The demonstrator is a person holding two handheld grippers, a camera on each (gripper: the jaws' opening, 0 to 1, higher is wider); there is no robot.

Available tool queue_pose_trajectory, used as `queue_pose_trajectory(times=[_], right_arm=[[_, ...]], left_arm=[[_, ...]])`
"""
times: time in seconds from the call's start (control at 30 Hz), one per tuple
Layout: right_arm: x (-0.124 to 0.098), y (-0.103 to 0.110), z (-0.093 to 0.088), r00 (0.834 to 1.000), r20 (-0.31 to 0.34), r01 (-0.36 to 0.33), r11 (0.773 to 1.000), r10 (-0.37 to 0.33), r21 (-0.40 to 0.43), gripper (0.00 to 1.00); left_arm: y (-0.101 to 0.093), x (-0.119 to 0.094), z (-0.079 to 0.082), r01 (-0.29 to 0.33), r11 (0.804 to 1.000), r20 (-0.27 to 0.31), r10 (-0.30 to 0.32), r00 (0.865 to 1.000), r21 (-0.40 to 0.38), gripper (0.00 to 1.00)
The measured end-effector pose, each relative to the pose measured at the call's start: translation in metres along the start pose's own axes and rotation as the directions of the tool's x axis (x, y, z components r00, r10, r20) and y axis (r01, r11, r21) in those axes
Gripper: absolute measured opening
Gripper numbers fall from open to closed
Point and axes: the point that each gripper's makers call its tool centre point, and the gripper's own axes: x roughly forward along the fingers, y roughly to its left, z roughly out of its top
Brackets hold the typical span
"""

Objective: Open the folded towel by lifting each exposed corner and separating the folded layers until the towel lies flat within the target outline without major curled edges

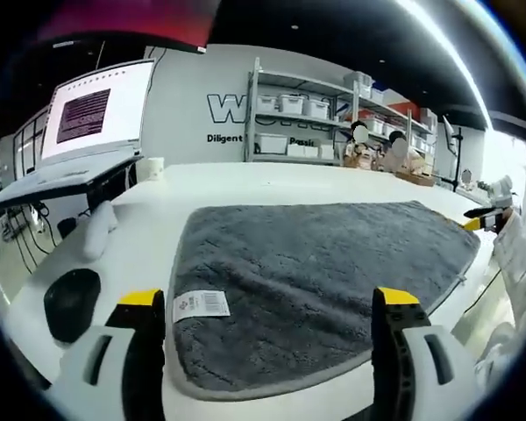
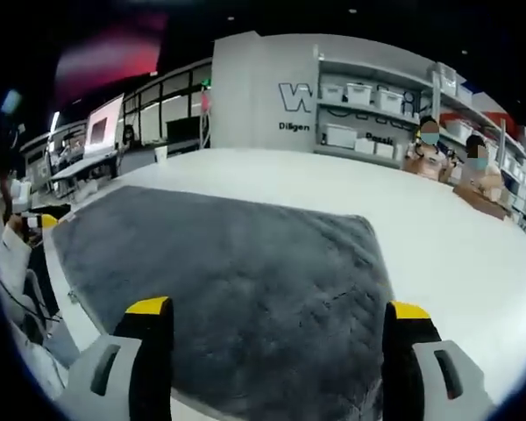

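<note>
Both grippers are released: my left gripper (image 1: 272, 320) has its yellow-tipped jaws spread wide over the near edge of the towel (image 1: 324, 281), and my right gripper (image 2: 280, 338) hangs the same way over the opposite edge, holding nothing. I see the gray towel spread out on the white table (image 1: 272, 180), looking flat across its whole face, with one rounded corner just ahead of my left jaws. A white label (image 1: 201, 305) with a barcode lies on the towel close to that corner. In the right gripper view the towel (image 2: 228, 272) runs from my jaws out toward the left, where my other gripper (image 2: 46, 221) peeks in at the far edge. A black round pad (image 1: 72, 303) sits on the table left of the towel, near a white bundle (image 1: 98, 228). A laptop (image 1: 79, 140) stands on a raised stand beyond that. Shelves (image 1: 307, 118) with white bins line the back wall, and people (image 2: 430, 149) sit near them.
</note>
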Motion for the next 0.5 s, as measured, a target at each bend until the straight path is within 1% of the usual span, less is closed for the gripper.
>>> queue_pose_trajectory(times=[0.13, 0.23, 0.37, 0.5], right_arm=[[-0.011, 0.002, -0.004, 1.0, 0.01, 0.007, 1.0, -0.008, 0.01, 0.97], [-0.013, 0.004, -0.009, 1.0, 0.005, 0.005, 1.0, -0.005, 0.014, 0.95], [-0.011, 0.004, -0.02, 1.0, -0.014, -0.002, 0.999, 0.002, 0.033, 0.92], [-0.011, -0.003, -0.032, 0.998, -0.043, 0.04, 0.999, -0.039, 0.029, 0.92]], left_arm=[[-0.005, -0.001, -0.001, 0.011, 1.0, 0.01, -0.011, 1.0, -0.012, 0.97], [-0.013, 0.002, -0.004, 0.032, 0.999, 0.012, -0.032, 0.999, -0.013, 0.97], [-0.02, 0.01, -0.014, 0.059, 0.998, -0.012, -0.059, 0.998, -0.013, 0.97], [-0.02, 0.015, -0.026, 0.061, 0.998, -0.037, -0.062, 0.997, -0.019, 0.96]])
